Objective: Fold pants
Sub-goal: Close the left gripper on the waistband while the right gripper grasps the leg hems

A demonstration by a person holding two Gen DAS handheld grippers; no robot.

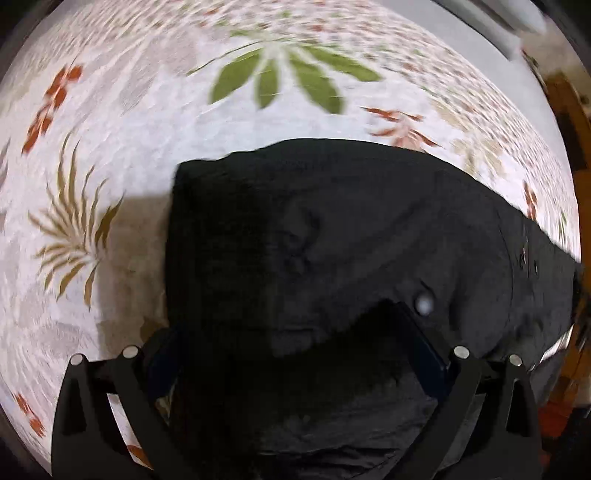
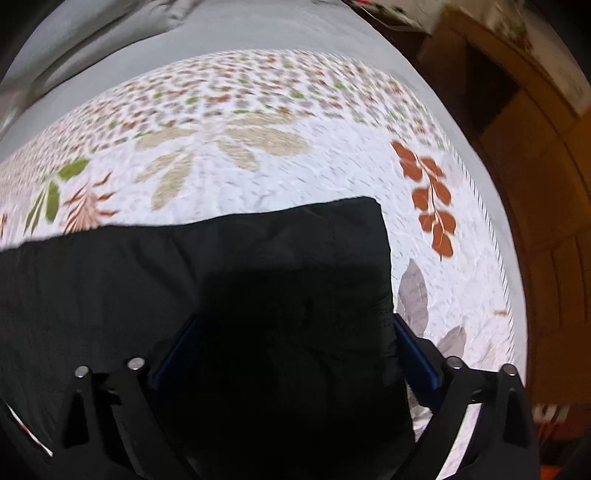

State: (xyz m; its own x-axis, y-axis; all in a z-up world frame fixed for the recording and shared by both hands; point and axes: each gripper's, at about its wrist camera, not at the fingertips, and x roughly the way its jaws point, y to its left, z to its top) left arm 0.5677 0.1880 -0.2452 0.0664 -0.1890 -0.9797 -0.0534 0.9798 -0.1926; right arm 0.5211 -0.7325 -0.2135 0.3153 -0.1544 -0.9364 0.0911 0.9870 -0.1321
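Note:
Black pants (image 1: 332, 221) lie flat on a white quilt with a leaf print (image 1: 147, 129). In the left wrist view a pale button (image 1: 424, 303) shows near the waist end. My left gripper (image 1: 288, 325) points steeply down over this end, jaws wide apart, with the dark cloth lying between the fingers and not pinched. The right wrist view shows the other end of the pants (image 2: 221, 258), its squared corner toward the quilt's right side (image 2: 461, 280). There my right gripper (image 2: 295, 321) hovers with wide jaws straddling the cloth, one blue fingertip (image 2: 410, 343) just past the pants' right edge.
The quilt's corded edge (image 2: 495, 240) runs down the right, with wooden furniture (image 2: 535, 184) beyond it. A plain grey sheet (image 2: 258, 29) covers the bed past the quilt's far border. Bare quilt lies to the left of the pants and beyond them.

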